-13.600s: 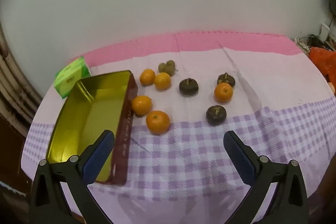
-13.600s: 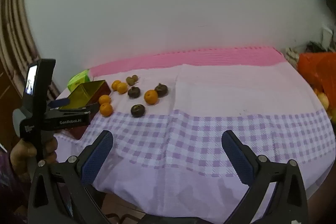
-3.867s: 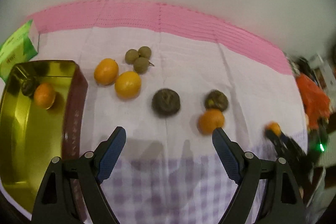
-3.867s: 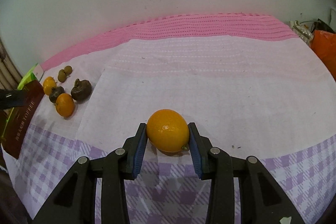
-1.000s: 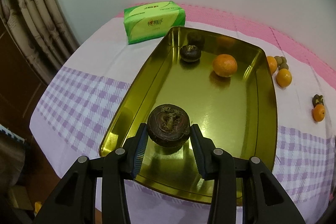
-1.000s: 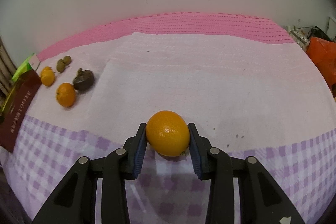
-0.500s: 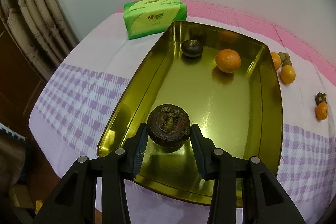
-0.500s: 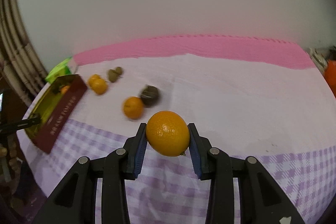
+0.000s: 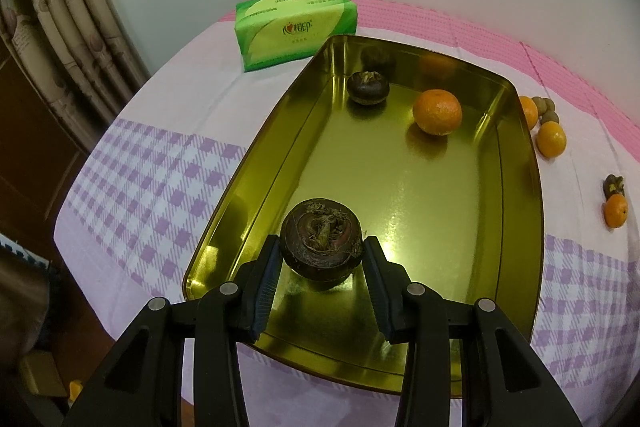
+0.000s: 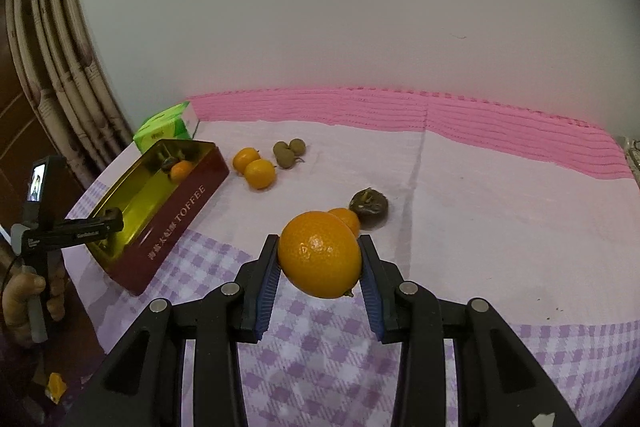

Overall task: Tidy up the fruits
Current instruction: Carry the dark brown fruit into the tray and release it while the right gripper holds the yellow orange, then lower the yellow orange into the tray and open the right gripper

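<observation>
At the far left, a curtain hangs beside the table, and a green tissue pack lies on the pink-and-lilac cloth just behind the gold tin. The left gripper hangs over the near end of that tin with its jaws pinching a dark brown fruit, stem side up; whether the fruit touches the tin floor I cannot tell. Further back in the tin sit another dark fruit near the far left corner and an orange to its right, the two apart from each other.

Beyond the tin's right wall, on the cloth, lie two small oranges with a cluster of little brownish-green fruits just beside them. Further right, well apart from those, a small orange touches a dark fruit.

From the right wrist view, a hand at the left edge grips the other tool's handle, whose tip reaches over the tin, a red-sided box reading TOFFEE. The right gripper is above the checked part of the cloth, its jaws clamped on a large orange. Just behind that, on the cloth, another orange peeks out beside a dark fruit.
</observation>
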A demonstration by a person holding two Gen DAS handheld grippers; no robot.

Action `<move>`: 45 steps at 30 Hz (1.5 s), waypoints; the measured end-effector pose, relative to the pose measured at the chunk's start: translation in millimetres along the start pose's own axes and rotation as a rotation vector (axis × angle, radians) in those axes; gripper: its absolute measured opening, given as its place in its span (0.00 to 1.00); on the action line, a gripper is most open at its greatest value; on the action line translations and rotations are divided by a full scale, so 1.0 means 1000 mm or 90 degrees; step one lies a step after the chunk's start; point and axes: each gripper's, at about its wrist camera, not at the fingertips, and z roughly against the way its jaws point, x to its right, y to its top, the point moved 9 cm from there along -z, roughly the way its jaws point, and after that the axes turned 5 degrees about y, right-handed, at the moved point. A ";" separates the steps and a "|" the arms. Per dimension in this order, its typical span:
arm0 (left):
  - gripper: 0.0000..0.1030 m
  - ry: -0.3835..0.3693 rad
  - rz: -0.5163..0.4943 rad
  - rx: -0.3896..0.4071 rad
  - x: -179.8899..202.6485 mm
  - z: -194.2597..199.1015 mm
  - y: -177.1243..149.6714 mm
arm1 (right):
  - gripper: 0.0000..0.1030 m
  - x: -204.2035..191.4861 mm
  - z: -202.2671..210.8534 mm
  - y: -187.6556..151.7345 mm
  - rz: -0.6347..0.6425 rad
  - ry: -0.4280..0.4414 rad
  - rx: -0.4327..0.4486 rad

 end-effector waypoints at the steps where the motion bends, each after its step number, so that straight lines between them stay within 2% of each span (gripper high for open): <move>1: 0.41 -0.001 0.000 0.000 0.000 0.000 0.000 | 0.34 0.000 -0.001 -0.001 0.000 0.001 -0.002; 12: 0.41 0.006 0.000 -0.013 0.001 -0.006 -0.003 | 0.34 -0.003 -0.005 -0.005 0.002 0.008 -0.014; 24: 0.42 0.014 -0.006 0.015 0.000 0.008 0.003 | 0.34 -0.015 -0.009 0.000 0.015 0.017 -0.020; 34: 0.44 0.019 0.008 0.015 -0.006 0.018 0.007 | 0.34 -0.066 -0.026 0.022 0.078 0.062 -0.026; 41: 0.54 0.027 0.034 0.011 -0.019 0.021 0.009 | 0.34 -0.119 -0.051 0.034 0.132 0.109 -0.044; 45: 0.59 0.055 0.072 0.020 -0.037 0.027 0.012 | 0.34 -0.149 -0.073 0.039 0.152 0.142 -0.064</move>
